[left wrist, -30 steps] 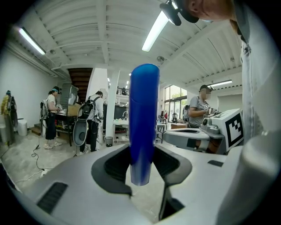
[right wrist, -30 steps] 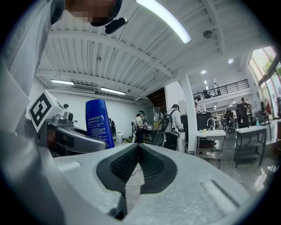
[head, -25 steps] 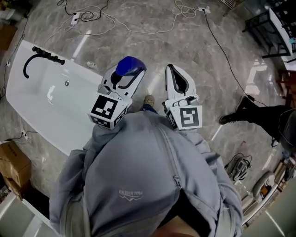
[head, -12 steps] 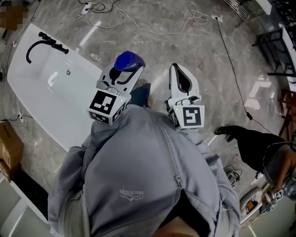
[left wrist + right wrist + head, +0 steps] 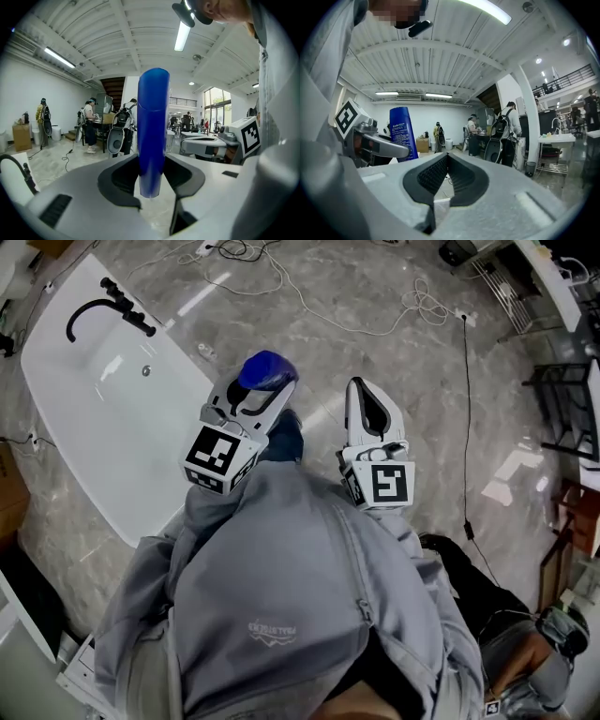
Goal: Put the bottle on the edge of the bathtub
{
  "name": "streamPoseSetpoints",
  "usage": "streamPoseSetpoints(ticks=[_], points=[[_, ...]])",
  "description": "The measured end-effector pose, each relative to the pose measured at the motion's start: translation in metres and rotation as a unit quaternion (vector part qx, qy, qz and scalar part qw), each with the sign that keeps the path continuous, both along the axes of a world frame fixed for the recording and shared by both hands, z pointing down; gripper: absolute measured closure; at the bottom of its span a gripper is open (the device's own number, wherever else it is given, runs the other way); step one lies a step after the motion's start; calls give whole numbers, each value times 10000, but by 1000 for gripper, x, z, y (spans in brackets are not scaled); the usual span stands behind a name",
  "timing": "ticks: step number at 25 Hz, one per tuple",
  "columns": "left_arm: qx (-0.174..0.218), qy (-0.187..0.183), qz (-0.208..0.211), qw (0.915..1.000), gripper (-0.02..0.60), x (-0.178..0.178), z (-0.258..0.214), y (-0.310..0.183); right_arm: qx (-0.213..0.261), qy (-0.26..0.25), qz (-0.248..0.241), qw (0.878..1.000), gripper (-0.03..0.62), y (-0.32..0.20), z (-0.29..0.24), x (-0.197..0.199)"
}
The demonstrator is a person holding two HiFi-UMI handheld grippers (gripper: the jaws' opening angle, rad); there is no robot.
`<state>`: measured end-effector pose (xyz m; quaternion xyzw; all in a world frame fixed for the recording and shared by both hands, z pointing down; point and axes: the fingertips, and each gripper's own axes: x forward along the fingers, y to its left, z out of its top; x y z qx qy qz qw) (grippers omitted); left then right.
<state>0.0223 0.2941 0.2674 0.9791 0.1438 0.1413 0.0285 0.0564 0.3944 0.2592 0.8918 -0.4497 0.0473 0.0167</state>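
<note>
My left gripper (image 5: 255,396) is shut on a blue bottle (image 5: 267,370), held upright in front of my chest. In the left gripper view the blue bottle (image 5: 152,131) stands between the two dark pads and rises well above them. My right gripper (image 5: 367,407) is held beside it, shut with nothing between its jaws; its ribbed pads (image 5: 433,174) meet at the tips. From the right gripper view the blue bottle (image 5: 403,133) shows at the left. The white bathtub (image 5: 84,427) with a black faucet (image 5: 108,306) lies on the floor to my left.
White cables (image 5: 281,282) trail over the grey marble floor ahead. A black cable (image 5: 466,418) runs down the right side. Racks (image 5: 562,381) stand at the far right. A person sits on the floor at my lower right (image 5: 506,634). Several people stand in the background (image 5: 91,126).
The view has swung: the bathtub has shifted up and left in the head view, and the seated person has slid to the lower right. Both grippers hold the same pose, bottle still gripped.
</note>
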Motion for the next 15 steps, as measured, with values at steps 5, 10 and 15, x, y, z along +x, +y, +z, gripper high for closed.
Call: streamPoseSetpoints(ticks=[5, 10, 15], points=[[-75, -86, -393, 9992, 425, 35, 11, -28, -60, -23, -527, 9986, 592, -36, -3, 40], [5, 2, -797, 9968, 425, 63, 11, -64, -78, 56, -1086, 9940, 592, -84, -5, 78], [47, 130, -1208, 9926, 425, 89, 4, -109, -103, 69, -1471, 9891, 592, -136, -6, 113]])
